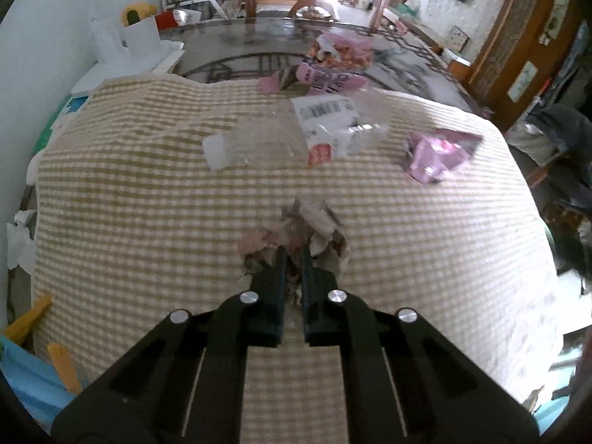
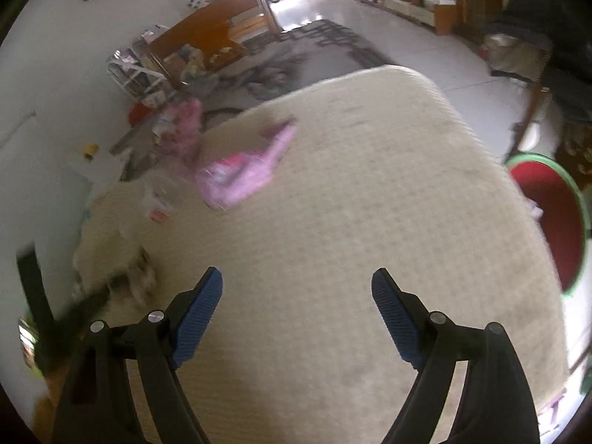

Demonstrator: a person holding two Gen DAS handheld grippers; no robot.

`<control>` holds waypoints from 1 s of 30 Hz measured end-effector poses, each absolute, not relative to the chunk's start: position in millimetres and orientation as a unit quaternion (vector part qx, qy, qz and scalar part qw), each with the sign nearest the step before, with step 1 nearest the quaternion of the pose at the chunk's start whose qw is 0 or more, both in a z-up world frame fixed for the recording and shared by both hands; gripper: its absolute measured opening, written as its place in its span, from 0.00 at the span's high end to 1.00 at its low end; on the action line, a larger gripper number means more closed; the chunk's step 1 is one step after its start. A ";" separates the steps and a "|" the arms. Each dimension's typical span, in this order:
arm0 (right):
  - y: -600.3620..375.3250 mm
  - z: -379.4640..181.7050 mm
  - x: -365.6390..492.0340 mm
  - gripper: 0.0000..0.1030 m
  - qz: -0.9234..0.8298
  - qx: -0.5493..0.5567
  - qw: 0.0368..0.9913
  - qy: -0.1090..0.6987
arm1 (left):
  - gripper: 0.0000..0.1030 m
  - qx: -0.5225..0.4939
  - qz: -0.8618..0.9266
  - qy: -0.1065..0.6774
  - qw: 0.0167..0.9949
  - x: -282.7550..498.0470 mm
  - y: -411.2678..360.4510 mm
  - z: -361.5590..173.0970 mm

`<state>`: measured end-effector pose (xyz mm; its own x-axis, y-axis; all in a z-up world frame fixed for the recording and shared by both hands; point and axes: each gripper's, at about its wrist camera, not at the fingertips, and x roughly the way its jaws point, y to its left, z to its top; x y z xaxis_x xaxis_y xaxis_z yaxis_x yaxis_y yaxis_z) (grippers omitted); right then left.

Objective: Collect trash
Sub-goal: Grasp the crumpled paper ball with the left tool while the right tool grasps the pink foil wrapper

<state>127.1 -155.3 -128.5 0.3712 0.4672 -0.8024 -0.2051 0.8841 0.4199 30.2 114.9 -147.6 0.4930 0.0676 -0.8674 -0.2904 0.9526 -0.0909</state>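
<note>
My left gripper [image 1: 294, 255] is shut on a crumpled brownish paper wad [image 1: 307, 229] just above the checked tablecloth [image 1: 148, 203]. Beyond it lie a clear plastic wrapper with a white barcode label [image 1: 325, 125], a white scrap [image 1: 218, 150], a pink wrapper [image 1: 436, 155] to the right and pink packets [image 1: 318, 77] at the cloth's far edge. My right gripper [image 2: 298, 281] is open and empty above the cloth [image 2: 370, 203]. The pink wrapper [image 2: 240, 174] lies ahead of it to the left, blurred. The paper wad [image 2: 140, 277] and the left gripper show blurred at far left.
A red basin with a green rim [image 2: 555, 214] sits beside the table's right edge. A white paper bag [image 1: 142, 35] and papers stand at the table's far left. Yellow clips [image 1: 63, 366] and a blue bag [image 1: 26, 377] lie at near left. A chair [image 2: 536, 74] stands to the right.
</note>
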 end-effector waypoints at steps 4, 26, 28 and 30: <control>-114.9 -136.4 179.7 0.15 0.203 0.162 0.806 0.531 | 0.94 -0.112 0.079 0.503 0.853 18.4 99.5 -151.5; -89.3 -164.0 220.8 0.76 0.190 0.113 0.806 0.549 | 0.79 -0.114 0.079 0.511 0.848 21.5 96.8 -161.3; -96.8 -159.1 207.6 0.77 0.201 0.089 0.810 0.544 | 0.75 -0.112 0.076 0.509 0.850 23.7 94.4 -159.8; -106.6 -155.9 192.8 0.78 0.212 0.077 0.808 0.545 | 0.68 -0.111 0.073 0.508 0.851 25.1 92.0 -159.8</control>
